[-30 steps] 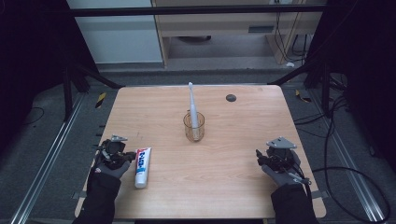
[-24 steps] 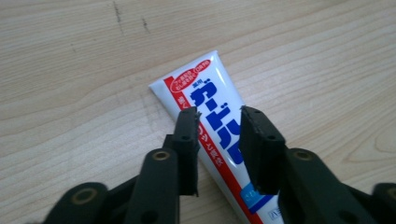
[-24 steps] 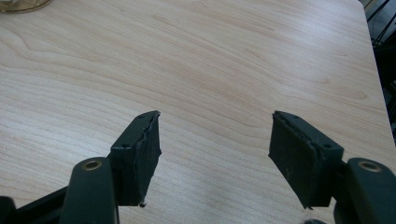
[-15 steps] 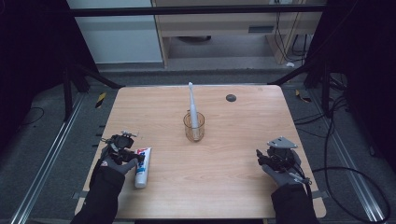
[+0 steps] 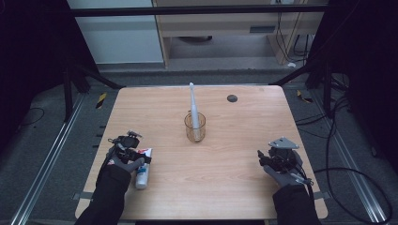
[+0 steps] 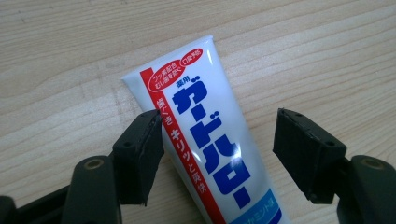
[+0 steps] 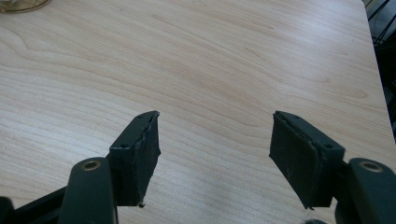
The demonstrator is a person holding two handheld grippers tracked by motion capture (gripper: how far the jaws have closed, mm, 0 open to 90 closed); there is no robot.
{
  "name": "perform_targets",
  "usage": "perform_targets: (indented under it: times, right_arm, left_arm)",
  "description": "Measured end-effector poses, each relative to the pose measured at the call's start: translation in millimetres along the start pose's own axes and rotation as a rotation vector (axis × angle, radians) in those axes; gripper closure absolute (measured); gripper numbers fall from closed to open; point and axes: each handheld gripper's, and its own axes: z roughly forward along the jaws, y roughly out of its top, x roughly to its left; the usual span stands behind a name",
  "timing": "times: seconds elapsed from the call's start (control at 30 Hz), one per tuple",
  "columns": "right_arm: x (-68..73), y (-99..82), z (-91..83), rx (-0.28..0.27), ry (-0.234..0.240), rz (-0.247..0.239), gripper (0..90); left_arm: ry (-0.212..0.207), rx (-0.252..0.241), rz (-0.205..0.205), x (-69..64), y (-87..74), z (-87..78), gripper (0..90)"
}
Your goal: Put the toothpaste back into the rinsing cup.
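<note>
At the table's left edge, my left gripper hangs over the toothpaste tube, which lies flat on the wood. Its jaws have just been opening and now stand wide, straddling the tube: the tube runs slantwise between them, its flat crimped end pointing away from me, close against my left pad and apart from the right one; neither pad presses it. Farther right, mid-table, a glass cup holds an upright toothbrush. At the right edge, my right gripper gapes wide over bare wood, well apart from the tube.
</note>
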Motion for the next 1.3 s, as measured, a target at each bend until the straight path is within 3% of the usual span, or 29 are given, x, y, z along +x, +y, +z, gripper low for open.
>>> perform_targets:
  times: [0.37, 0.7, 0.93, 1.07, 1.3]
  right_arm:
    - [0.5, 0.2, 0.7, 0.002, 0.0, -0.003, 32.9]
    - [0.5, 0.3, 0.6, 0.002, 0.0, -0.003, 32.8]
    - [0.6, 0.2, 1.1, 0.003, 0.001, -0.007, 32.8]
    - [0.5, 0.2, 1.0, 0.003, 0.0, -0.006, 32.9]
    - [0.8, 0.2, 0.5, 0.001, 0.0, -0.004, 33.0]
  left_arm:
    - [0.02, 0.044, -0.039, 5.5, 3.8, 10.9, 31.9]
    - [0.038, 0.044, -0.05, 5.6, 3.7, 16.7, 28.2]
    - [0.021, 0.058, -0.057, 6.1, 1.9, 21.6, 27.2]
    - [0.05, 0.054, -0.041, 1.5, 2.8, 23.0, 29.0]
    - [0.079, 0.063, -0.054, -3.1, 4.9, 22.7, 38.3]
